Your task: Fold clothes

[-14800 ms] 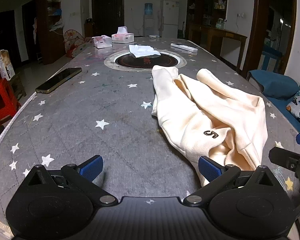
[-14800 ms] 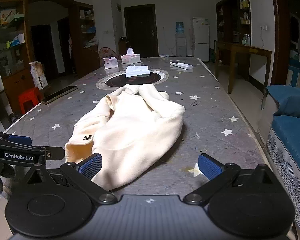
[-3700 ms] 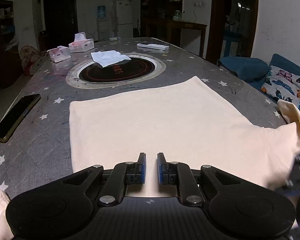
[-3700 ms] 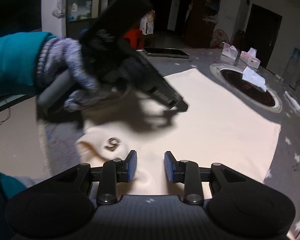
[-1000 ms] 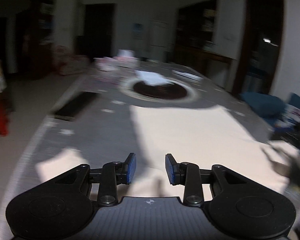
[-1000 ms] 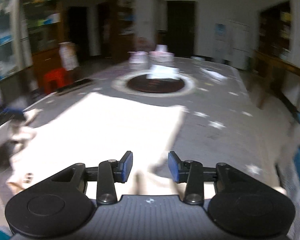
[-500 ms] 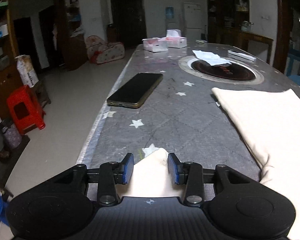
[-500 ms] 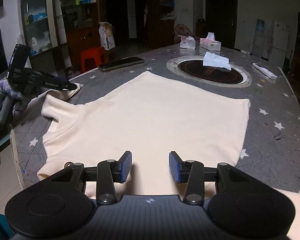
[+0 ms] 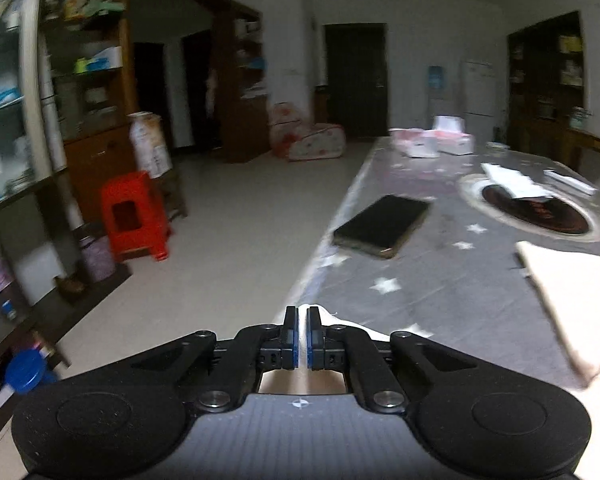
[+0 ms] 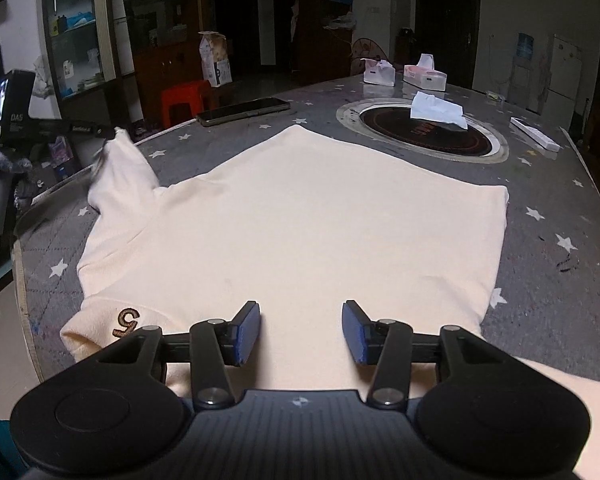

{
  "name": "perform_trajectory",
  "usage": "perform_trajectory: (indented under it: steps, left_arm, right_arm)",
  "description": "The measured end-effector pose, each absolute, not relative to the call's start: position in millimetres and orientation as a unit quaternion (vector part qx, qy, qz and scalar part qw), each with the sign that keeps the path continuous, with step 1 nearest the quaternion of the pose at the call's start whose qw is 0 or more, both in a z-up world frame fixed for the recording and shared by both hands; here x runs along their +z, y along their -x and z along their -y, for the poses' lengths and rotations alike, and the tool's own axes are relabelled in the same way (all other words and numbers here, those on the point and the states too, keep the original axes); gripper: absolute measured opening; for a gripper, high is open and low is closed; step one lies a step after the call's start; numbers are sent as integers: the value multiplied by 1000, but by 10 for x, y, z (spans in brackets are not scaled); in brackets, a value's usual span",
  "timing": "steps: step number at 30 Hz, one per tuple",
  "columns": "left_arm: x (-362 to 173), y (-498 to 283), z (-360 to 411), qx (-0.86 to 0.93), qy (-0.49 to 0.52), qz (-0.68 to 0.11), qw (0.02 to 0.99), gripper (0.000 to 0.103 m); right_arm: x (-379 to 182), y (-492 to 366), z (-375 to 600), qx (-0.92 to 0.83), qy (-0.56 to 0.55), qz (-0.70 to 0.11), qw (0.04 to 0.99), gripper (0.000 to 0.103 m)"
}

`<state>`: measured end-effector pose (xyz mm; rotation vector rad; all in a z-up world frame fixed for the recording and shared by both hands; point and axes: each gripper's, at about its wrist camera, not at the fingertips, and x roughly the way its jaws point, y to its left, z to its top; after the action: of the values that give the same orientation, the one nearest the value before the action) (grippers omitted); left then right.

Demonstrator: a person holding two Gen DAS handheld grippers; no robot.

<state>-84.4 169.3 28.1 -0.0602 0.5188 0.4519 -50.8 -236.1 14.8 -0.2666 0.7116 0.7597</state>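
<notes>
Left gripper jaws clenched on sleeve tip, shirt body lying rightward on bench; right gripper jaws opening, empty, above near hem.

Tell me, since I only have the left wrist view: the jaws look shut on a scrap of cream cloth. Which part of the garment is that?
Observer: The right wrist view shows the left gripper pinching the tip of a sleeve, raised off the table.
Operator: Is the rest spread out?
Observer: Yes, the body of the cream top lies flat, with a 5 mark by its nearest edge.
Operator: And the right gripper?
Observer: The right gripper has its jaws opening above the cloth, pressing on nothing.
</notes>
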Motion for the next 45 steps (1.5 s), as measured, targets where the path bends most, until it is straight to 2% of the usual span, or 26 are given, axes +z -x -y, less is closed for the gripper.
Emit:
perform_trajectory:
  steps: [7, 15, 18, 21, 28, 33, 37, 43, 45]
  left_arm:
    - [433, 1032, -1761, 244, 61, -230, 940, 4]
    - [876, 1500, -1706, 246, 110, -195, 943, 3]
    - [1022, 1492, -1636, 235, 86, -197, 948, 3]
    - [988, 1361, -1640, 237, 72, -221, 943, 3]
    - [441, 999, -1821, 259, 59, -304, 915, 7]
    - [344, 970, -1773, 285, 32, -317, 904, 9]
    - [535, 998, -1493, 223, 37, -291, 930, 9]
    - [630, 794, -826, 38, 65, -279, 957, 9]
    - [589, 675, -622, -3, 70, -284, 956, 9]
  right_arm:
    - [153, 508, 2346, 362, 130, -341, 858, 48]
    - [158, 507, 2355, 359, 133, -343, 858, 50]
    - [159, 507, 2346, 360, 137, -343, 857, 51]
    - [154, 505, 2345, 359, 138, -343, 857, 52]
    - [153, 518, 2313, 354, 142, -342, 859, 57]
    - [152, 523, 2311, 352, 141, -342, 860, 63]
    - [151, 534, 2308, 351, 145, -342, 860, 65]
    - [145, 541, 2305, 349, 143, -341, 861, 68]
    - [143, 541, 2306, 349, 142, -341, 861, 74]
